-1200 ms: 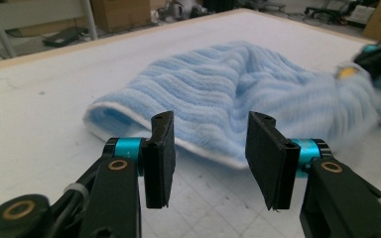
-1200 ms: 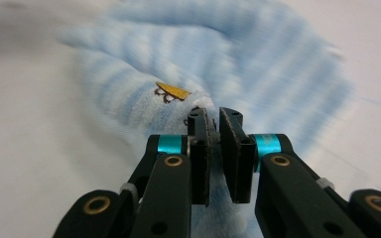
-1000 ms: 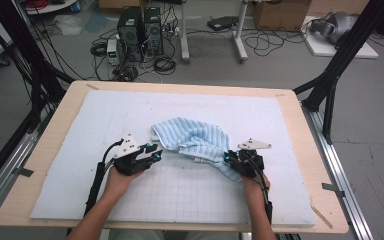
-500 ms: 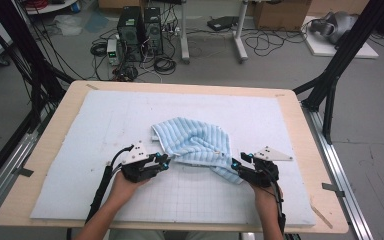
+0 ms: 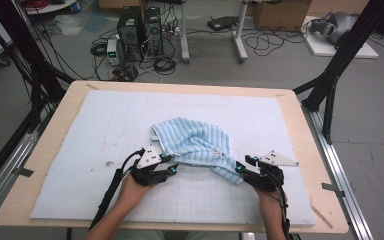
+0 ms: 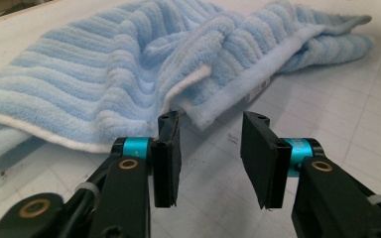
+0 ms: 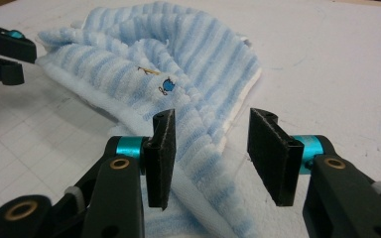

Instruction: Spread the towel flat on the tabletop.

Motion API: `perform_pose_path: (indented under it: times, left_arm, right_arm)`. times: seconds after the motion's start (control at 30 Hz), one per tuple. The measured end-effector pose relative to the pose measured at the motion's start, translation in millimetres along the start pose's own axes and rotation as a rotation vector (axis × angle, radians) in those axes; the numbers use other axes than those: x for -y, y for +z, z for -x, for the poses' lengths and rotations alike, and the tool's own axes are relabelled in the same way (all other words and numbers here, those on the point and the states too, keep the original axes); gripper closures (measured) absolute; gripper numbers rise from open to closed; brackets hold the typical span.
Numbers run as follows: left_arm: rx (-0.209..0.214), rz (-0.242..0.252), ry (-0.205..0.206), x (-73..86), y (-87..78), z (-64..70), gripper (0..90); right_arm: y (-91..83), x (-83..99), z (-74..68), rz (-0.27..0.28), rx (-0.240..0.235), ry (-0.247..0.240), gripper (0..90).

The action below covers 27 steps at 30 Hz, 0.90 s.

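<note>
Fingers (image 6: 166, 156) of my left gripper (image 6: 211, 158) stand apart just short of the striped blue towel (image 5: 195, 145), crumpled mid-mat (image 5: 105, 130). My right gripper (image 7: 221, 158) gapes too, straddling the towel's near corner, seemingly without touching it.

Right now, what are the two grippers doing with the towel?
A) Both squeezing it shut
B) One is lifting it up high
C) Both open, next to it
C: both the left gripper and the right gripper have jaws spread apart, and the towel lies crumpled on the table.
</note>
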<state>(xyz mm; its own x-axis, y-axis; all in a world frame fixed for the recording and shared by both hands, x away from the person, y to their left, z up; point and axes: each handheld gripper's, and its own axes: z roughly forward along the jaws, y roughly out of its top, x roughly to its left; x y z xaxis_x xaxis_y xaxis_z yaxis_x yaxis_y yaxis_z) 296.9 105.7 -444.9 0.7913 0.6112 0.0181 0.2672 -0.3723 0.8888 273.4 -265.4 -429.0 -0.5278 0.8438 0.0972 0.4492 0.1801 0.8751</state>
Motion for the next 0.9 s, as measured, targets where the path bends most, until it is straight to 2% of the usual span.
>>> perform_pose_path:
  times: [0.13,0.2,0.23,0.3,0.37,0.47,0.53,0.57,0.63,0.87,0.9]
  left_arm:
    - [0.003,-0.019,-0.017,0.8,1.9,-0.2,60.3]
    - [-0.022,-0.021,-0.033,-1.0,5.8,-1.3,57.0]
    - [-0.023,-0.011,-0.05,-2.2,8.6,-1.7,54.0]
    - [-0.03,-0.022,-0.055,-3.9,13.3,-2.0,53.9]
    - [-0.021,-0.021,-0.057,-5.3,16.7,-2.1,56.4]
    - [-0.015,-0.01,-0.062,-7.1,18.8,-2.6,64.9]
    - [-0.006,-0.003,-0.069,-7.0,18.7,-3.1,73.9]
    - [0.004,-0.002,-0.065,-6.8,18.3,-2.8,82.8]
    - [0.009,-0.013,-0.046,-6.6,17.4,-2.3,89.4]
    - [0.024,0.0,-0.073,-5.3,13.6,-3.2,89.4]
    - [0.013,-0.005,-0.073,-5.2,14.1,-2.5,87.0]
  right_arm:
    - [-1.4,1.1,2.8,0.01,0.004,0.021,53.1]
    - [-1.5,0.4,2.3,0.012,0.004,0.019,53.0]
    - [-1.9,-0.1,1.6,0.012,0.004,0.019,52.6]
    - [-2.2,-0.3,1.5,0.015,0.006,0.019,51.9]
    - [-2.9,-0.6,2.4,0.018,0.008,0.018,51.9]
    - [-4.3,-0.8,2.7,0.017,0.01,0.031,51.8]
    - [-4.7,-0.5,3.3,0.018,0.013,0.028,51.6]
    - [-5.0,-0.2,3.7,0.02,0.017,0.024,51.6]
    - [-5.2,0.6,4.4,0.022,0.015,0.022,51.6]
    - [-5.7,4.4,3.5,-0.006,0.034,0.011,49.4]
    - [-5.5,5.6,3.5,-0.011,0.041,0.001,49.3]
